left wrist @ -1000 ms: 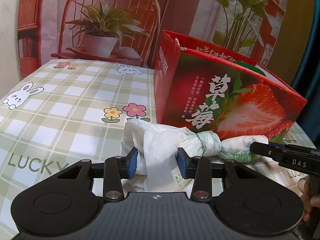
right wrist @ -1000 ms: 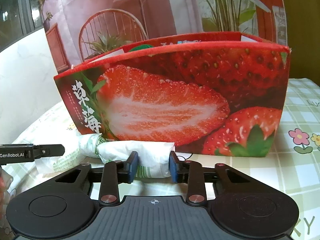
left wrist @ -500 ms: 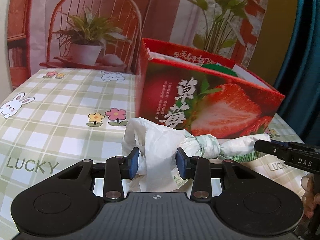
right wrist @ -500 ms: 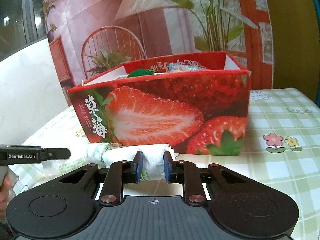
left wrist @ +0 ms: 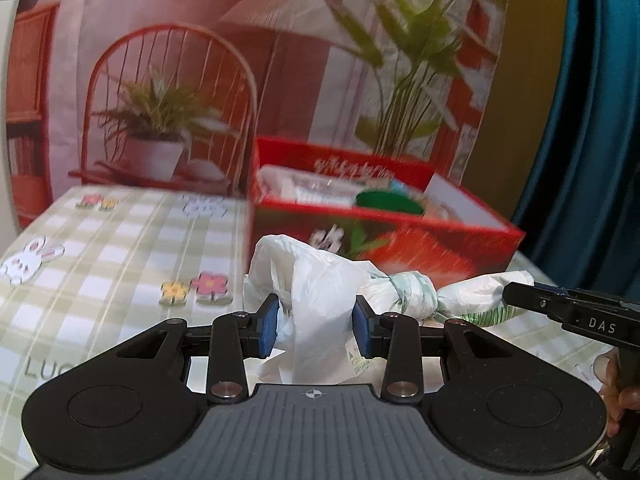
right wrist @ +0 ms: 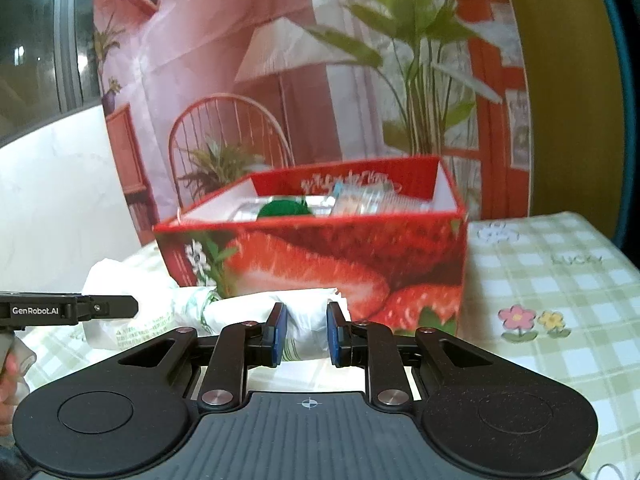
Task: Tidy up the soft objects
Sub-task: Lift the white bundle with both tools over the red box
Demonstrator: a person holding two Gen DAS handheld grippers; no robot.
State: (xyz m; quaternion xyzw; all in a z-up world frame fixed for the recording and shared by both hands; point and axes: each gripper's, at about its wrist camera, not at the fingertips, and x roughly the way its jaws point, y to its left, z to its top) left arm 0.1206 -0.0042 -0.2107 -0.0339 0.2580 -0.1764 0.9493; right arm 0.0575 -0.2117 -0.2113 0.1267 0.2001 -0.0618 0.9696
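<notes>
A white knotted plastic bag (left wrist: 320, 300) hangs between both grippers, above the checked tablecloth (left wrist: 120, 248). My left gripper (left wrist: 316, 330) is shut on its bulky end. My right gripper (right wrist: 306, 334) is shut on the thinner tail (right wrist: 304, 316); that gripper also shows at the right of the left wrist view (left wrist: 576, 314). The bag's knot (left wrist: 412, 294) sits between the two grips. A red strawberry-print box (left wrist: 384, 236), open on top, stands just behind the bag and holds a green ball (right wrist: 282, 210) and several packets.
The tablecloth (right wrist: 560, 300) has flower and rabbit prints. A printed backdrop with a chair, lamp and plants hangs behind the table. A blue curtain (left wrist: 592, 120) is at the right. The person's hand (left wrist: 620, 392) holds the right gripper.
Both grippers have lifted the bag up from the table; the box now sits lower in view and its open top and contents show. The right jaws closed tighter on the tail.
</notes>
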